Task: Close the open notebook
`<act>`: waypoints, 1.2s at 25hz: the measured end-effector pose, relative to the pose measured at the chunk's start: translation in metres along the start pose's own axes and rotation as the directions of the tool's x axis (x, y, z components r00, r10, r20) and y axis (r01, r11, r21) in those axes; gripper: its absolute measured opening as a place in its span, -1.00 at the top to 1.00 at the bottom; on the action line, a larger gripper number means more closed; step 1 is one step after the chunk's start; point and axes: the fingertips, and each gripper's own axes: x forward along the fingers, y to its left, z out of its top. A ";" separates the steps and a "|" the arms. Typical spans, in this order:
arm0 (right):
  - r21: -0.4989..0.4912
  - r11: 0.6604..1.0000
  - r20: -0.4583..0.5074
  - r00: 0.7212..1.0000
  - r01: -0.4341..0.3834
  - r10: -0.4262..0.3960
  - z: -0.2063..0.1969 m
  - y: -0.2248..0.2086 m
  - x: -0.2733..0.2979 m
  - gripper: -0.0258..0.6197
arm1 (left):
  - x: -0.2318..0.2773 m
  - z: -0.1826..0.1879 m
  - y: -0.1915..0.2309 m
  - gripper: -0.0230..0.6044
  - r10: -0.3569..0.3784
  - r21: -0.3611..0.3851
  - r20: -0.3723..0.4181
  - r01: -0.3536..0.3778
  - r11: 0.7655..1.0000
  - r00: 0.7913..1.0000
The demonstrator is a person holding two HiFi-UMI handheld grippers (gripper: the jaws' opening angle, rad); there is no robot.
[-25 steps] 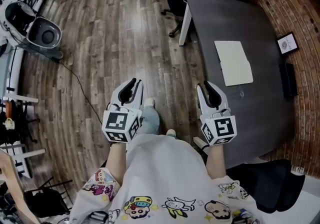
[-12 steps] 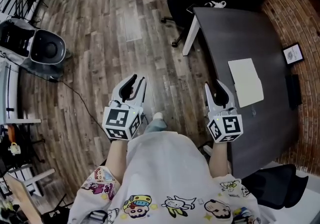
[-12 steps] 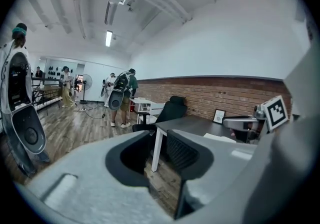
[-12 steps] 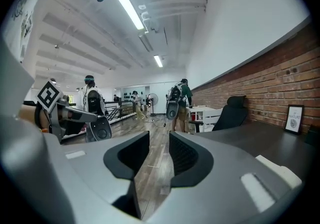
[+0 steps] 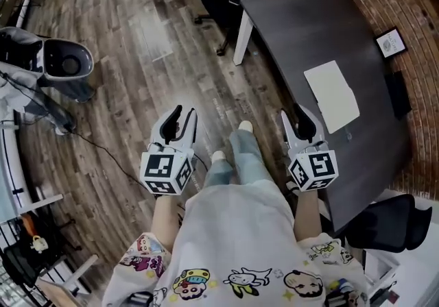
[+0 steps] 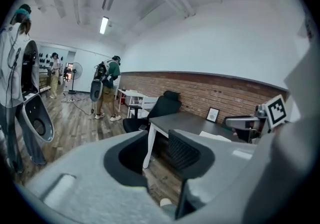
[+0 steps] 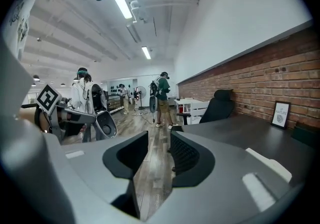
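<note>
Notebook [image 5: 332,96] lies open on the table [image 5: 302,25]; left claw [image 5: 184,115] and right claw [image 5: 293,115], jaws just opening, stand apart, empty.

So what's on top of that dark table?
An open notebook with blank cream pages, a small framed picture and a flat black thing. Anything lying under the notebook is covered.

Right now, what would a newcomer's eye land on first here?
The pale open notebook lying flat on the dark table, to the right of the person. Then the left gripper and right gripper, held out side by side ahead of the person, their fingers having just been opening, with nothing between them.
</note>
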 end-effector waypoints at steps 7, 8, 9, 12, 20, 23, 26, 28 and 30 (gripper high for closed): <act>0.053 0.996 0.016 0.997 0.069 -0.069 -0.007 -0.050 0.023 0.49 | 0.069 0.013 -0.018 0.54 -0.082 0.064 -0.033 0.084 0.994 0.996; 0.065 0.995 0.016 0.997 0.080 -0.081 -0.009 -0.064 0.026 0.48 | 0.083 0.016 -0.026 0.54 -0.094 0.074 -0.039 0.097 0.993 0.995; 0.076 0.992 0.017 0.995 0.096 -0.098 -0.009 -0.080 0.028 0.48 | 0.100 0.020 -0.034 0.54 -0.110 0.083 -0.046 0.114 0.990 0.993; 0.109 0.978 0.023 0.984 0.175 -0.179 -0.007 -0.132 0.035 0.48 | 0.159 0.036 -0.061 0.54 -0.185 0.116 -0.071 0.192 0.975 0.980; 0.211 0.893 0.005 0.913 0.398 -0.408 0.000 -0.283 0.008 0.46 | 0.316 0.084 -0.185 0.54 -0.431 0.189 -0.149 0.453 0.871 0.890; 0.255 0.834 -0.013 0.864 0.489 -0.502 -0.006 -0.320 -0.013 0.46 | 0.357 0.086 -0.235 0.54 -0.528 0.207 -0.201 0.562 0.801 0.825; 0.290 0.771 -0.031 0.810 0.568 -0.585 -0.013 -0.345 -0.038 0.46 | 0.382 0.083 -0.282 0.54 -0.603 0.215 -0.256 0.653 0.726 0.755; 0.313 0.718 -0.042 0.764 0.622 -0.643 -0.019 -0.358 -0.063 0.46 | 0.392 0.078 -0.317 0.54 -0.652 0.220 -0.291 0.712 0.667 0.700; 0.333 0.661 -0.062 0.715 0.673 -0.696 -0.028 -0.367 -0.089 0.46 | 0.397 0.071 -0.349 0.54 -0.693 0.221 -0.326 0.765 0.606 0.643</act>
